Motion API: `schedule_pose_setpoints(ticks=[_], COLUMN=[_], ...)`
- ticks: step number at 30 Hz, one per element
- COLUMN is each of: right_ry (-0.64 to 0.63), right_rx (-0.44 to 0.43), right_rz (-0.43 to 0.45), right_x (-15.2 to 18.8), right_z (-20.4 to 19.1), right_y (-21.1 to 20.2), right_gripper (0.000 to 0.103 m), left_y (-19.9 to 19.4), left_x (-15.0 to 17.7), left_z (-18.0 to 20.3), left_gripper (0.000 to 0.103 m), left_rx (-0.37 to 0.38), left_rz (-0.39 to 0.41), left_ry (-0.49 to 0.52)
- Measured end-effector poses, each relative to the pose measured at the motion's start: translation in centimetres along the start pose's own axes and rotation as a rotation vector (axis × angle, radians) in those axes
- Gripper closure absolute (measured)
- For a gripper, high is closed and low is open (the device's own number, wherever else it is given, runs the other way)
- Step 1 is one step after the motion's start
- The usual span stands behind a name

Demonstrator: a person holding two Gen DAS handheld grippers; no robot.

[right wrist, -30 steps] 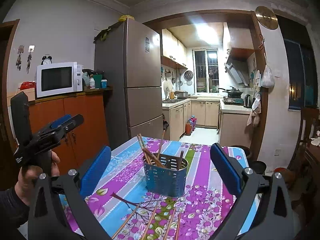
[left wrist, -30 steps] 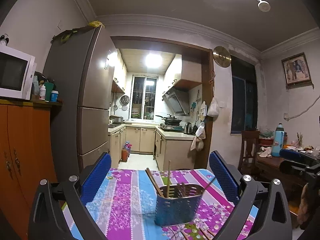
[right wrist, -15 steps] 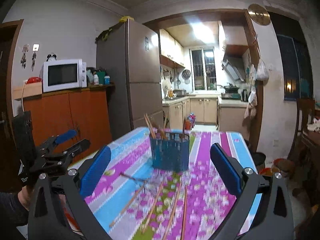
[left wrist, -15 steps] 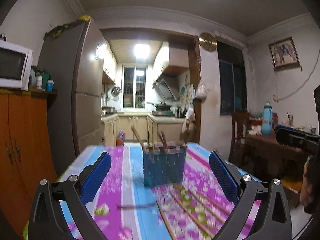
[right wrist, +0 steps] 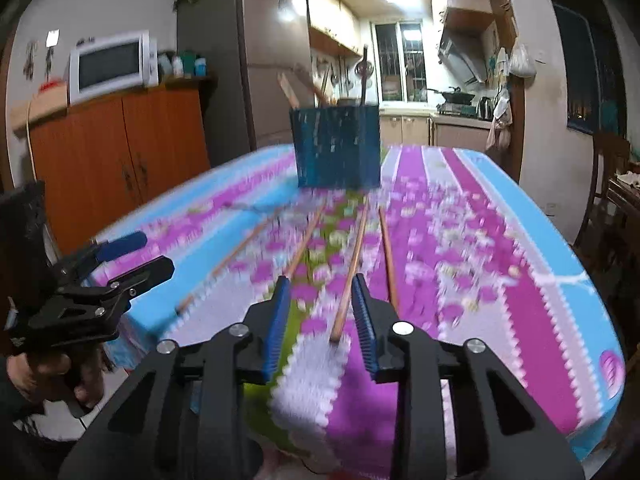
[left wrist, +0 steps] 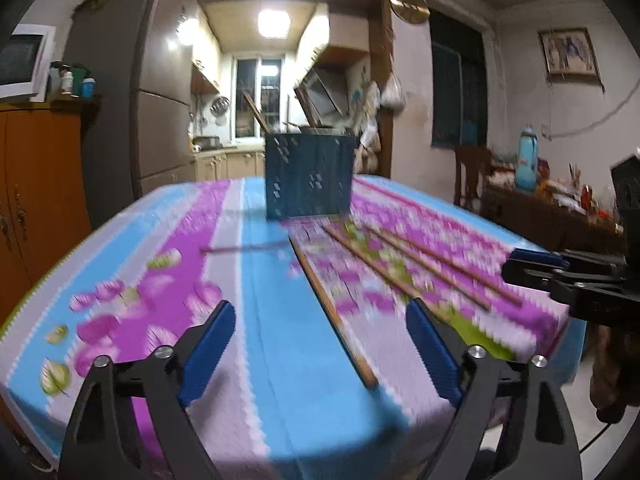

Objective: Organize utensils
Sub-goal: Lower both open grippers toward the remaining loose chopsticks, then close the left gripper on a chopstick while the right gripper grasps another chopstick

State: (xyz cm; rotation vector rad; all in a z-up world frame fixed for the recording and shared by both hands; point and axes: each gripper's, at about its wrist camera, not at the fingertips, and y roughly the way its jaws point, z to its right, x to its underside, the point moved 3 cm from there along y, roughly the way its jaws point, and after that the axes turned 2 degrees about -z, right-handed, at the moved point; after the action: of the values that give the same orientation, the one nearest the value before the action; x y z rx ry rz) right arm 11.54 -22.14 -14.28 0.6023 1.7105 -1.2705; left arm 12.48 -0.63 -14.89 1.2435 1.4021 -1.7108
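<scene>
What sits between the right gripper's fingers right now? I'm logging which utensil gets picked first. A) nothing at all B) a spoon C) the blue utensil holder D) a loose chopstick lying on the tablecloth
D: in the right wrist view the near end of a chopstick lies on the tablecloth between the narrowed, not yet closed fingers of the right gripper, while the blue utensil holder stands farther back.

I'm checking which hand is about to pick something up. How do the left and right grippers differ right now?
The left gripper has its jaws spread wide; the right gripper has narrowed its jaws. The right gripper's fingers straddle the near end of one chopstick without touching it; another chopstick runs between the left gripper's fingers, far from both. Both have blue pads and hover low over the floral tablecloth.
</scene>
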Motion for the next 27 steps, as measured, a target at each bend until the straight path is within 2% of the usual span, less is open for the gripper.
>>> schedule_pose_setpoints(ticks=[3,6,11,27], right_ry=[-0.016,-0.013,0.0,0.009], right_rx=[0.018,0.038,0.027,0.056], right_rz=[-0.013,0.009,0.002,-0.015], right_x=[0.9,1.1,1.5,2.1], right_z=[-0.1,0.2,0.3,0.4], right_y=[0.7,0.4,0.5,2.5], right_gripper=[0.076,0.078,0.081,0.088], left_y=[0.6,0.6,0.9,2.0], left_x=[0.7,0.7,0.5,2.0], left_z=[0.7,1.0,0.7,1.5], left_gripper=[0.023,0.023,0.024,0.058], left_rx=[0.01,0.006,-0.001,0.016], left_rz=[-0.016,0.002,0.003,-0.036], left_ry=[0.017,0.033,0.023,0.016])
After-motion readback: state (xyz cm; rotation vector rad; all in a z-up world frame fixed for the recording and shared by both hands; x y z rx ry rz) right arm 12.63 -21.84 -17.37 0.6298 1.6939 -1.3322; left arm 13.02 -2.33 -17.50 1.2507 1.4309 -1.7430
